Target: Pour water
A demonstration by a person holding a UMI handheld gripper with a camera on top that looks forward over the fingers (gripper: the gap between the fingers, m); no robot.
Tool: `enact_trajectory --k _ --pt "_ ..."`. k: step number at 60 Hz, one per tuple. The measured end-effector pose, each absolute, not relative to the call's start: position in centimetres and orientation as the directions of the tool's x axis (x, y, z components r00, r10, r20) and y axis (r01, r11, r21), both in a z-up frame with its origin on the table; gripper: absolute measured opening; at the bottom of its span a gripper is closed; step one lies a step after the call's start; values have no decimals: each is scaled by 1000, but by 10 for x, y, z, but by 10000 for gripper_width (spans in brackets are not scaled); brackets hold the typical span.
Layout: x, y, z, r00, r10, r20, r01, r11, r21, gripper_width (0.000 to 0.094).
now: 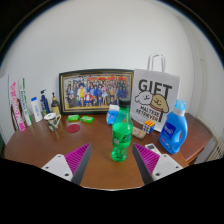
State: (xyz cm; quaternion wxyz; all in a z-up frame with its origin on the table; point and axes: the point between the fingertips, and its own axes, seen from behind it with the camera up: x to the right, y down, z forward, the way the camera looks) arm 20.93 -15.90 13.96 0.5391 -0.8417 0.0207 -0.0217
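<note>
My claw point(112, 160) is spread wide, its two pads apart and pinching nothing, and the green bottle point(121, 137) stands upright on the table point(105, 172) just ahead, between the lines of my fingers but beyond their tips. A cup point(53, 121) sits well apart from it toward the table's left edge, and I take that to be where the water should go, though I cannot be sure. The bottle is tall and narrow, so if I come in off-centre one finger will likely strike it first and tip it toward the blue detergent bottle point(175, 130) near the right edge or back against the gift bag point(155, 98). A low or loose pinch could let it swing or slip once I lift and tilt. I cannot tell whether its cap is on; if it is, nothing would pour. The framed photo point(96, 90) along the back edge and the small red and green items point(80, 123) near the cup crowd my path across.
</note>
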Motion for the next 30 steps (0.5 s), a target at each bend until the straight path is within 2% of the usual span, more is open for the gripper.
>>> enact_trajectory --k 20,23,30 --pt "249 -50 79 999 -46 29 10 -368 -930 847" --pt "251 -42 76 999 -43 22 5 -352 -936 785" --pt "248 -32 77 999 -41 11 -3 -323 -946 539"
